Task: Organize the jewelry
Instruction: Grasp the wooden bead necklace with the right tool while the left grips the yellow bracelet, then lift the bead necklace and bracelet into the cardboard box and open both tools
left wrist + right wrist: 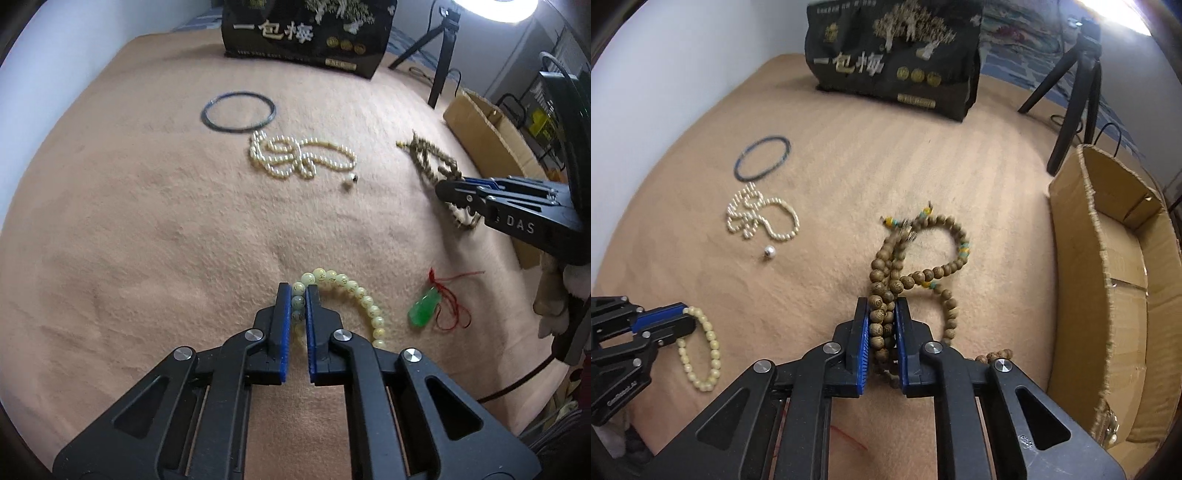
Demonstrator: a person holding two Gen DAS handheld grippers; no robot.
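My left gripper point(297, 291) is shut on a pale yellow-green bead bracelet point(354, 291) that curves off to the right on the tan blanket; the same left gripper point(689, 319) and bracelet point(713, 343) show at the lower left of the right wrist view. My right gripper point(882, 306) is shut on a long strand of brown wooden beads point(923, 275), which loops away in front of it; in the left wrist view this right gripper point(448, 194) sits at the right edge over the wooden beads point(432, 162). A pearl necklace point(295, 155), a dark bangle point(238, 110) and a green pendant on red cord point(424, 306) lie loose.
An open cardboard box point(1123, 280) stands at the blanket's right edge. A black printed bag point(897, 59) stands at the back, with a black tripod point(1075, 96) to its right. A white wall runs along the left.
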